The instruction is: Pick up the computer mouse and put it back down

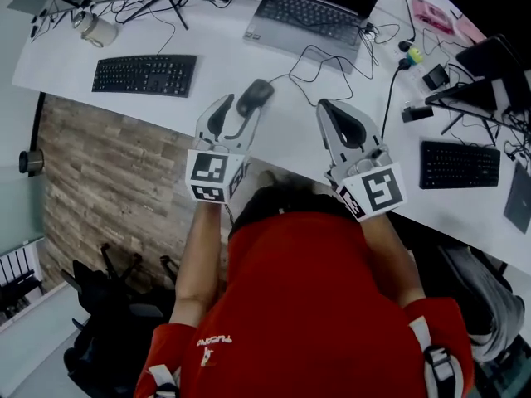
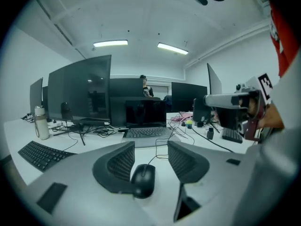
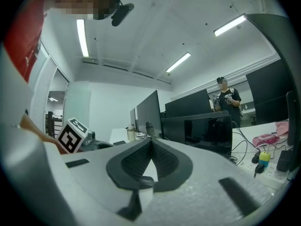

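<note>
Left tool (image 1: 236, 111) was held over the white desk (image 1: 282, 143) with its jaws apart. The black computer mouse (image 1: 255, 96) sat on the desk right at the jaw tips. In the left gripper view the computer mouse (image 2: 142, 180) lay low between the two ribbed pads, close against the left pad with a clear gap to the right one. It was not clamped. Its cable (image 2: 156, 155) ran forward toward the laptop (image 2: 146, 121).

Right tool (image 1: 342, 123) was beside the left one and further right, above the desk edge. In the right gripper view the right tool (image 3: 151, 143) had its pads meeting at the tips with nothing between them.

Elsewhere on the desk:
- a black keyboard (image 1: 145, 74) to the left of the mouse
- the open laptop (image 1: 311, 15) behind the mouse
- a second black keyboard (image 1: 460, 164) far right
- a pale cup-like container (image 1: 95, 30) near the top-left corner
- loose black cables (image 1: 323, 60) between the laptop and the tools

The left gripper view also showed a large dark monitor (image 2: 80, 91) and a bottle (image 2: 41, 121) on the left. A person (image 3: 225, 95) stood in the background of the right gripper view. The wearer had a red shirt (image 1: 307, 305).
</note>
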